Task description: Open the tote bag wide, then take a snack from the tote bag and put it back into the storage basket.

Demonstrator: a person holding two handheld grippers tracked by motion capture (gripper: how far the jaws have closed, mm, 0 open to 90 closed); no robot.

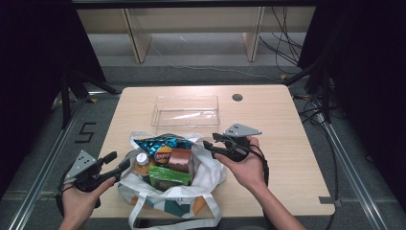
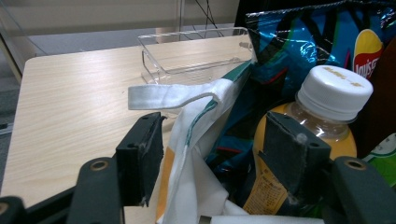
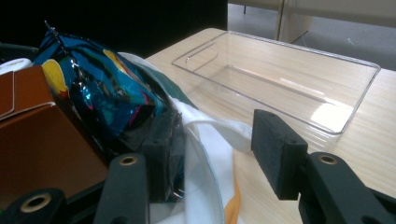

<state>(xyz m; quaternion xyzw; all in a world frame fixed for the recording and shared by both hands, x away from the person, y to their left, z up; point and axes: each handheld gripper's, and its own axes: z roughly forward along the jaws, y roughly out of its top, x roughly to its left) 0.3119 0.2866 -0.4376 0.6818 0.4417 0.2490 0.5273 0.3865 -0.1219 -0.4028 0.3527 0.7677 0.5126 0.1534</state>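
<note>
A white tote bag point(image 1: 212, 168) with teal and orange print stands open at the table's near edge. It holds a blue chip bag point(image 1: 160, 142), an orange drink bottle point(image 1: 142, 160) with a white cap, a brown box point(image 1: 179, 159) and a green box point(image 1: 167, 176). My left gripper point(image 1: 127, 163) is at the bag's left rim. Its jaws are open, with the bag's cloth point(image 2: 201, 116) loose between them and the bottle point(image 2: 334, 93) just behind the right jaw. My right gripper point(image 1: 208, 143) is open at the bag's right rim, where white cloth point(image 3: 201, 186) lies between the jaws beside the chip bag point(image 3: 102, 88).
A clear plastic tray point(image 1: 186, 97) sits empty on the wooden table point(image 1: 287, 124) just beyond the bag; it also appears as the tray point(image 2: 154, 70) and the tray point(image 3: 280, 41). A round cable hole point(image 1: 237, 97) is at the table's back right. Black curtains flank both sides.
</note>
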